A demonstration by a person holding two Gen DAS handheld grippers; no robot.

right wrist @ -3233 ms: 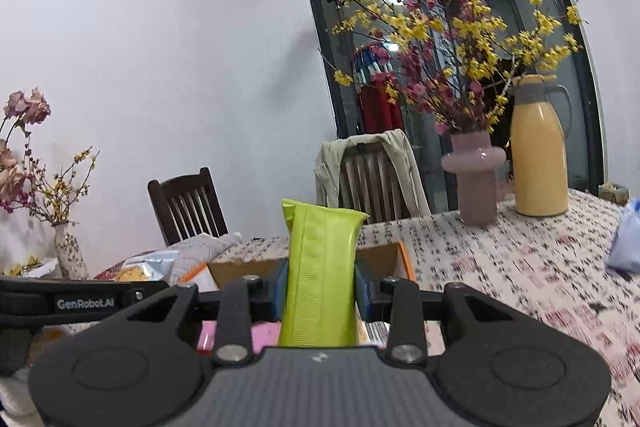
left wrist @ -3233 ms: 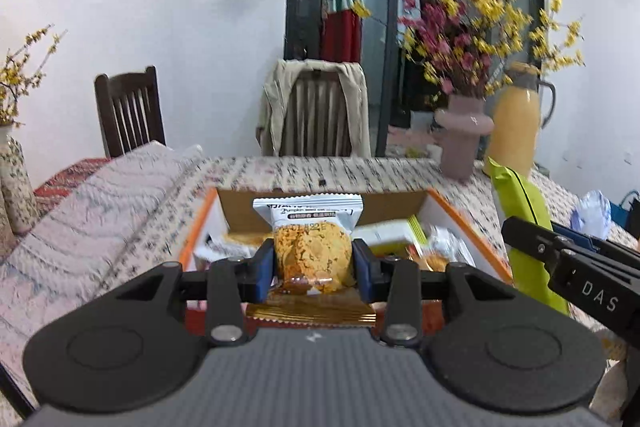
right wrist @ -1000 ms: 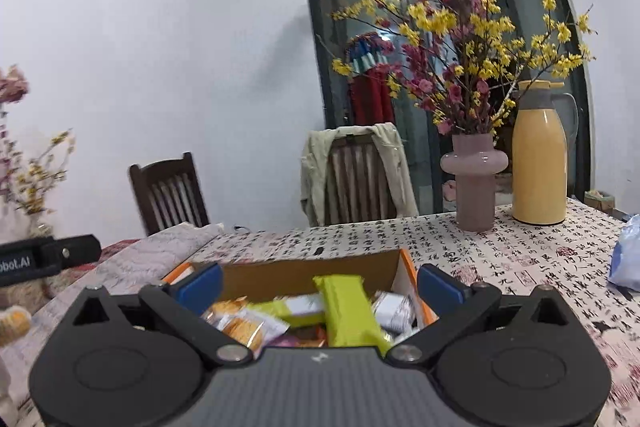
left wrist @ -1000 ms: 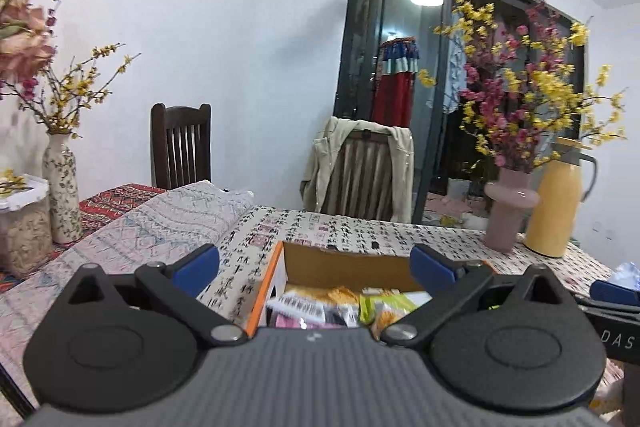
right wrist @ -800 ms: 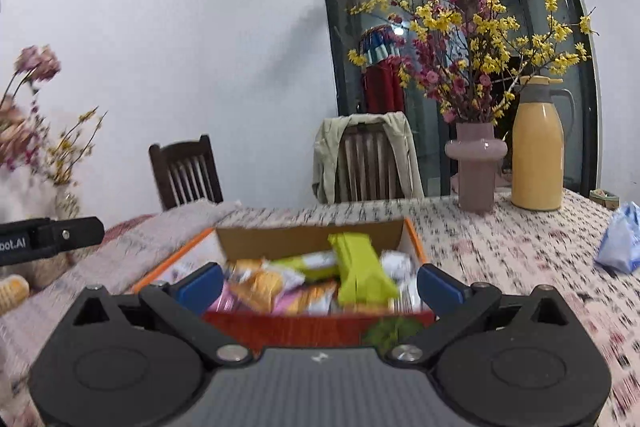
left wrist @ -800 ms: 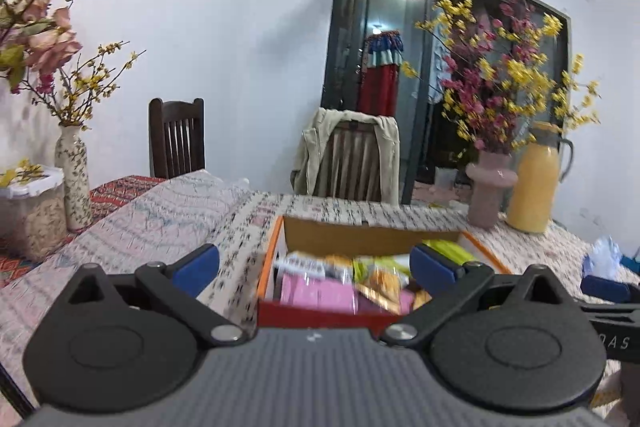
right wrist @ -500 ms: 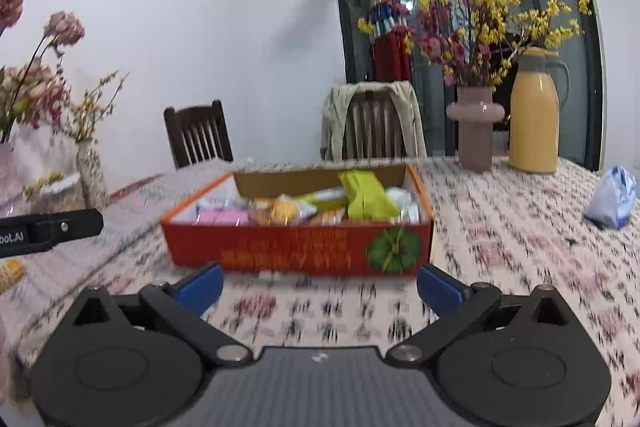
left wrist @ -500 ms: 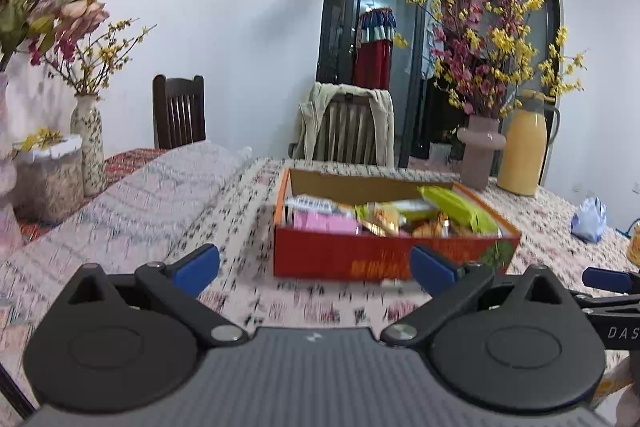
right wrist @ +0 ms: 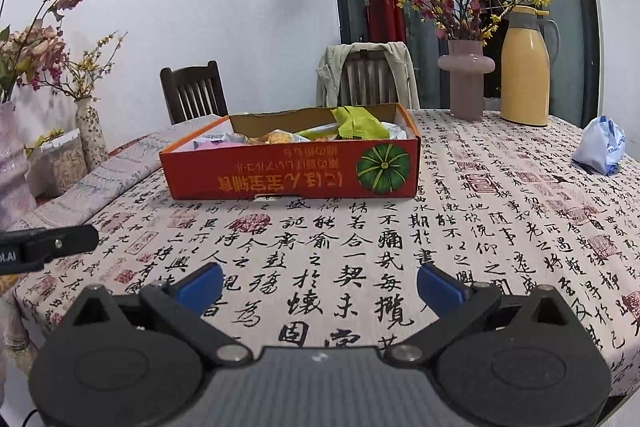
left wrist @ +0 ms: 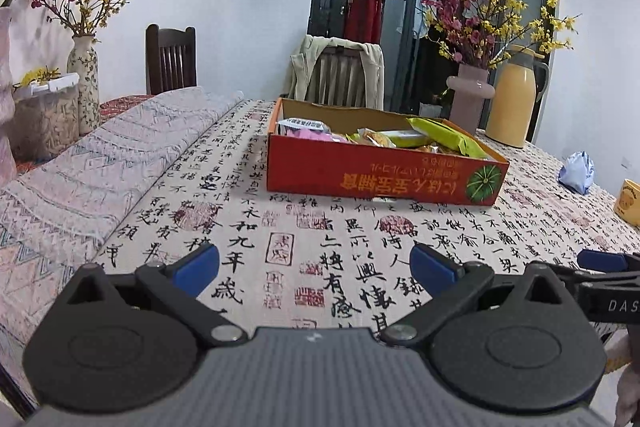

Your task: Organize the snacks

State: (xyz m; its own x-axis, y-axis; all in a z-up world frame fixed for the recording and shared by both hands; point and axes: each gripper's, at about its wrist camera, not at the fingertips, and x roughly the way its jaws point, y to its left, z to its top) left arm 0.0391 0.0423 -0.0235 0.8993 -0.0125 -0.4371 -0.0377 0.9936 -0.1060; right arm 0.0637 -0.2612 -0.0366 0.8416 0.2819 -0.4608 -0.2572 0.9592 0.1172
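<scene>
Dining room, white walls, dark-framed glass door at the back. The surface (right wrist: 500, 227) wears a cream cloth printed with black calligraphy and red seals; a second, paler woven cloth (left wrist: 104, 163) covers its left end.

Red-orange cardboard box (right wrist: 288, 175) sits mid-surface, well ahead of both claws. Shallow, open-topped, plain brown inside. Yellow lettering runs upside down along the near wall, with a green pumpkin picture (right wrist: 383, 167) at its right end. Snack packets fill it loosely: a lime-green packet (right wrist: 358, 125) lies tilted on top toward the right, a pink packet (left wrist: 310, 135) and a white-edged packet (left wrist: 302, 124) at the left, biscuit wrappers (left wrist: 378, 138) between them. Exact count cannot be told.

Left claw (left wrist: 314, 265): blue-padded fingers spread wide, nothing between them, hovering over bare cloth near the surface's front edge. Right claw (right wrist: 320, 285): likewise spread wide and empty, over the cloth.

Behind the box: a chair draped with a beige jacket (right wrist: 368, 75), a mauve vase (right wrist: 466, 83) of yellow and pink blossom branches, a yellow thermos jug (right wrist: 525, 67). A white-blue plastic bag (right wrist: 602, 145) lies at far right. A dark wooden chair (right wrist: 194, 91) stands left of the box.
</scene>
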